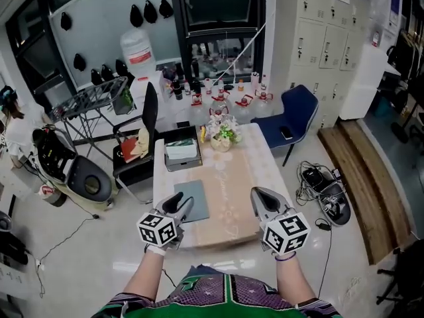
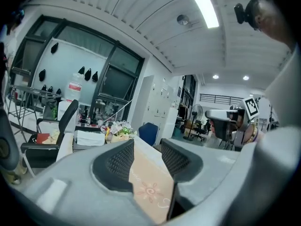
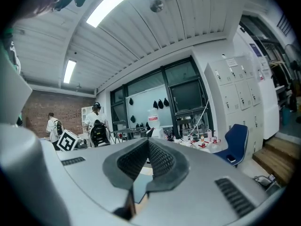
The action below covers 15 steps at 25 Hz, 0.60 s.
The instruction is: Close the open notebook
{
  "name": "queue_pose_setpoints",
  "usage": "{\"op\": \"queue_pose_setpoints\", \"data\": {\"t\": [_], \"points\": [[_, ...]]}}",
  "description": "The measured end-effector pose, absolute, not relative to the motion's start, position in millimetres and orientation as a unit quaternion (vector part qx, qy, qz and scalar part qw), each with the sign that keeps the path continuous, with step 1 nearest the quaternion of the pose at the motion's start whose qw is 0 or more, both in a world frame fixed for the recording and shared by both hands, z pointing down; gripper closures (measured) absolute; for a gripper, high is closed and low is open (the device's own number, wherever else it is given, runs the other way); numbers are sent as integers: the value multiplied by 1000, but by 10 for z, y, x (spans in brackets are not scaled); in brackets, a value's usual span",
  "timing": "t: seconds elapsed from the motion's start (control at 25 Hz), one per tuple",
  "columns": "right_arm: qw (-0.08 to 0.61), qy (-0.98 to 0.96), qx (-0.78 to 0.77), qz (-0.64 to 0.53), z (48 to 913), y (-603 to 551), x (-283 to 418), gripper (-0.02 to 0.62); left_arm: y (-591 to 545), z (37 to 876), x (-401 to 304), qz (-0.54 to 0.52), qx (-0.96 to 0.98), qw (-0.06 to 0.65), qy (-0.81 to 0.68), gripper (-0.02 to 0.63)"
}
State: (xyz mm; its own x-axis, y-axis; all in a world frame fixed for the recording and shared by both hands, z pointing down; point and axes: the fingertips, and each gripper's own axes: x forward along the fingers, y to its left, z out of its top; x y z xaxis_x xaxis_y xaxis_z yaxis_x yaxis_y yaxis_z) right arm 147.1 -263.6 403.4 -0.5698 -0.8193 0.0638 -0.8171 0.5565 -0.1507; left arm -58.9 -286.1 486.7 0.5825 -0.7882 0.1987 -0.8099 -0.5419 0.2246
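On the near left part of a long table [image 1: 233,171], a slate-blue notebook [image 1: 194,199] lies flat.
Only a plain dark surface shows, with no pale pages, so it looks already shut, though that is uncertain. It seems thin, light and slightly flexible, and a cover is best lifted by its free long edge. The left gripper [image 1: 181,203] hovers by its near left corner, jaws wide apart and empty. The right gripper [image 1: 262,195], well apart, has its tips together, holding nothing.

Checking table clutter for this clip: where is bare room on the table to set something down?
The tablecloth is bare between the notebook and the right edge, up to the flowers. The far-left corner is crowded by a tray.
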Motion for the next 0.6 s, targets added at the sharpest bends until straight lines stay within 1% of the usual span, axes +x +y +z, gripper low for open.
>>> {"op": "queue_pose_setpoints", "data": {"t": [0.32,0.6], "points": [[13,885,-462,-58,3921,-2560,1676,594,-2616,4560,-424,5,874,112,-472,419],[15,888,-457,-50,3860,-2503,1769,594,-2477,4259,-417,-7,861,73,-502,443]]}}
